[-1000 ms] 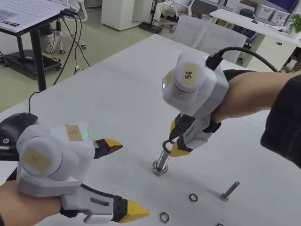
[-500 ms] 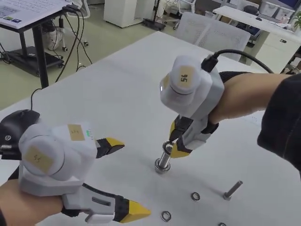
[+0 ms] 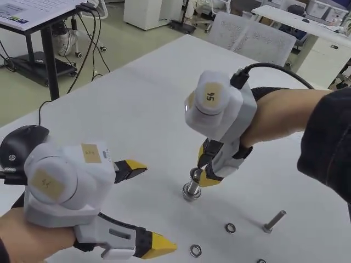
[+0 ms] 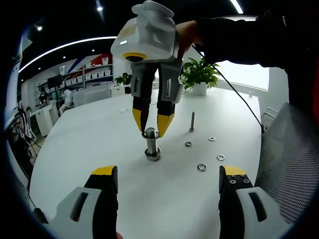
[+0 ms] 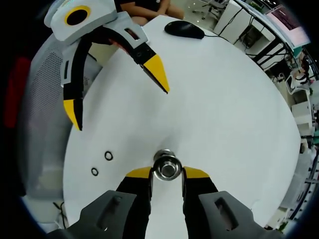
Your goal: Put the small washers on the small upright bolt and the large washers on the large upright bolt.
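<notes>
Large bolt (image 3: 191,185) upright on its head, mid-table; large washer (image 4: 151,133) ringing its tip. Small bolt (image 3: 273,221) lying flat nearby. Several loose washers (image 3: 230,227) scattered around it.

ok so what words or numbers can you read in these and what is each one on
"56": tan sticker atop the right gripper
"hp": logo on the black mouse
Stickers on the left gripper: too blurred to read
Sheets at top left: print too small
</notes>
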{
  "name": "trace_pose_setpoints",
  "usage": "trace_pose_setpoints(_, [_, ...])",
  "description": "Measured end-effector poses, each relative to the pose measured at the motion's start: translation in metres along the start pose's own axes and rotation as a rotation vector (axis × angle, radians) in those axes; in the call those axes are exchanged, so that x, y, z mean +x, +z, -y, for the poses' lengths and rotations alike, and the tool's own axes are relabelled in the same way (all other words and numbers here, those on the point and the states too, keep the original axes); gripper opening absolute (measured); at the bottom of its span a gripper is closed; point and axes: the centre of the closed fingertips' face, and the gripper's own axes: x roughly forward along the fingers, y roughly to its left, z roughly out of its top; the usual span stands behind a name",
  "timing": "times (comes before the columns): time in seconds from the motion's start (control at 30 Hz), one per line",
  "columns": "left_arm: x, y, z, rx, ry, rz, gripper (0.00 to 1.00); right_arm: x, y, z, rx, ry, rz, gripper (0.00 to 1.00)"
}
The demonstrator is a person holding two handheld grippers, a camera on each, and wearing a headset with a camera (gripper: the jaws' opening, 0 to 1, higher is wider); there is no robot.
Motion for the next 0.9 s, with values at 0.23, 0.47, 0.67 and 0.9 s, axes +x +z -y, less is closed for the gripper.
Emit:
trace_pose_setpoints(0.23, [0.001,-0.001,0.000,-0.001,-0.003,-0.003,0.83,0.008,-0.001,0.000,-0.006,0.012,-0.011,0.24])
trace_pose_setpoints(0.47, [0.001,-0.002,0.000,-0.004,-0.003,-0.005,0.83,0.018,-0.002,0.000,-0.003,0.026,-0.020,0.24])
trace_pose_setpoints(0.67, [0.001,-0.003,0.000,-0.006,-0.004,-0.009,0.83,0.027,-0.003,0.001,0.002,0.035,-0.022,0.24])
trace_pose_setpoints(0.9, [0.002,-0.004,0.000,-0.008,-0.007,-0.014,0.83,0.033,-0.003,0.001,0.009,0.036,-0.020,0.24])
